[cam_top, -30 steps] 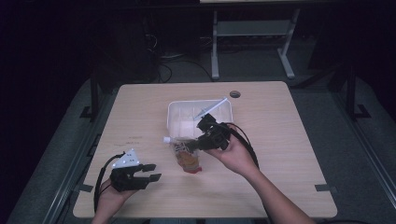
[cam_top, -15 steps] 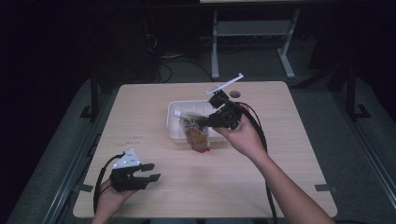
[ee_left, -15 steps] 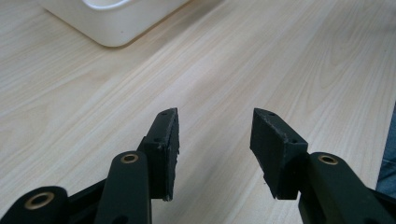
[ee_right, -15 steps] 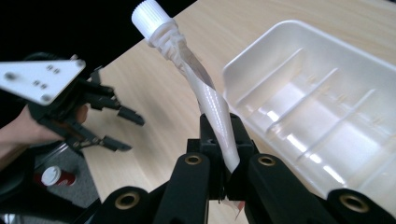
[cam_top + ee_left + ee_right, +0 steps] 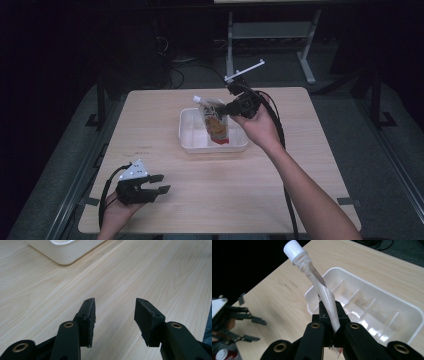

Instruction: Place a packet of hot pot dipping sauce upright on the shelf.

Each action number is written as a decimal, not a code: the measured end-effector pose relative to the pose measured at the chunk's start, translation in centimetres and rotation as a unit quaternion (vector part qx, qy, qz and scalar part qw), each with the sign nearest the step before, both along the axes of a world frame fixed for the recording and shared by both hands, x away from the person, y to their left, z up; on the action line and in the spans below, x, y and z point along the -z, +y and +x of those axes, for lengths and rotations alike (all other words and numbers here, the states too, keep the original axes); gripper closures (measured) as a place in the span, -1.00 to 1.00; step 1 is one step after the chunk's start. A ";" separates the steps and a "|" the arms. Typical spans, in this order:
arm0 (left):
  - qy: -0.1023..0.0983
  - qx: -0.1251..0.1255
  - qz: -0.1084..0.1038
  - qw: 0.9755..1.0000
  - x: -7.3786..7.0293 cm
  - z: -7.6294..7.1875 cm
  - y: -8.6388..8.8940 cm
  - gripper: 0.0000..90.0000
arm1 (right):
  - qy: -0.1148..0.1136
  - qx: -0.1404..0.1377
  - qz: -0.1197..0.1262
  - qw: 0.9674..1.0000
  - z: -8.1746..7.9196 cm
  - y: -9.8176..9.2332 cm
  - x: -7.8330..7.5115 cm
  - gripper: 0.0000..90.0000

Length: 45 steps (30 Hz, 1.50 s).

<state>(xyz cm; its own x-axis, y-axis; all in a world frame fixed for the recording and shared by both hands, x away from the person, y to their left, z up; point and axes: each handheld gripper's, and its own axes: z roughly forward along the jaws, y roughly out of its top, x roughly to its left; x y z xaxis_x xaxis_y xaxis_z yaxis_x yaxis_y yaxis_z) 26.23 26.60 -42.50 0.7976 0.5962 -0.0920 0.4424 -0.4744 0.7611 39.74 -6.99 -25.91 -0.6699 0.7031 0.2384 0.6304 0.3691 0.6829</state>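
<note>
A spouted pouch (image 5: pixel 216 125) with a white cap and orange print hangs upright over the white tray (image 5: pixel 187 145). My right gripper (image 5: pixel 226 109) is shut on its upper part. In the right gripper view the jaws (image 5: pixel 330 312) pinch the pouch's thin neck (image 5: pixel 325 296), and the cap (image 5: pixel 292 247) points up and away. The ribbed tray (image 5: pixel 387 293) lies beneath. My left gripper (image 5: pixel 161 183) rests near the table's front left corner. Its jaws (image 5: pixel 115 312) have just been opening and stand apart with nothing between them.
The light wooden table (image 5: pixel 225 200) has bare surface on every side of the tray. The tray's corner (image 5: pixel 65 255) lies ahead of the left gripper. A metal stand (image 5: pixel 270 35) and cables sit on the dark floor behind the table.
My right gripper has lifted the pouch from the table in front of the tray and carried it up and back over the tray. The left hand has stayed put.
</note>
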 end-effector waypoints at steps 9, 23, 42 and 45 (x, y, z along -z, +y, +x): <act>-0.001 -0.001 0.000 1.000 0.0 0.0 0.1 0.13 | -0.006 0.034 0.001 0.999 1.7 -0.6 -0.4 0.97; -0.002 -0.005 -0.004 1.000 0.0 0.0 0.4 0.11 | -0.004 0.081 -0.011 0.997 4.5 -0.9 1.0 0.97; -0.001 -0.008 -0.005 1.000 -0.1 0.0 0.7 0.10 | 0.017 0.122 -0.024 0.992 6.7 -1.5 3.0 0.97; -0.004 -0.008 -0.005 1.000 -0.2 0.0 0.7 0.09 | 0.021 0.126 -0.027 0.991 7.0 -1.5 3.2 0.97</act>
